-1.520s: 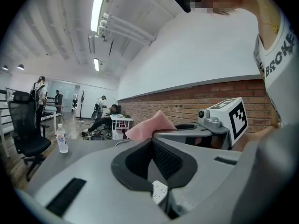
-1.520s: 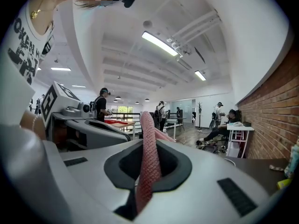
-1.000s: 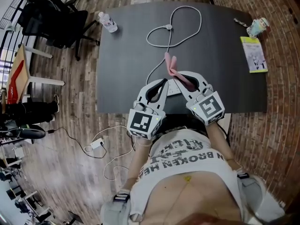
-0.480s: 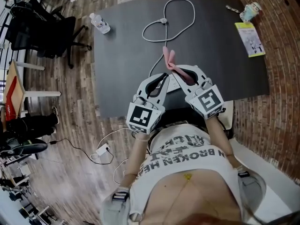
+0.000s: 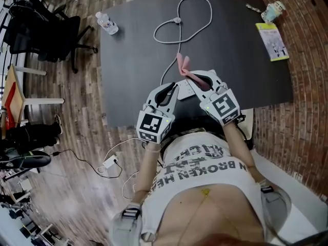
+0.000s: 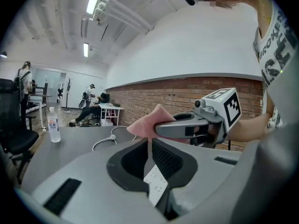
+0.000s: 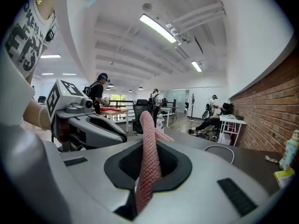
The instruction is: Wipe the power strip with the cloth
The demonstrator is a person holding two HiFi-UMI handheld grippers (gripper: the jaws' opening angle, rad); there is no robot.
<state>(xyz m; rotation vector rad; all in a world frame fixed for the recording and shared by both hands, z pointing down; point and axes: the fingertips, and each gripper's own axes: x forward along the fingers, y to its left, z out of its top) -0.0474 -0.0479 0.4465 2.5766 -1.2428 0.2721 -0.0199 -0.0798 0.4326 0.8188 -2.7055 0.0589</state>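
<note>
Bright, even indoor light from ceiling strip lights (image 7: pixel 159 28); both gripper views bend strongly, fisheye-style, with dark rounded corners; focus mostly sharp.

Left tongs (image 5: pixel 173 88) clamp the power strip (image 6: pixel 155 185); right tongs (image 5: pixel 199 78) pinch the cloth (image 7: pixel 149 153), side by side, forearms extended.

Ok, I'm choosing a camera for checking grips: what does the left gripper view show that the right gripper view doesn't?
Left gripper view only: the power strip pinched by the left gripper, jaws shut. Right gripper view only: the right gripper seen head-on, jaws shut on the cloth, and the yellow booklet. Both: the cloth, dark table, water bottle and white cable.
</note>
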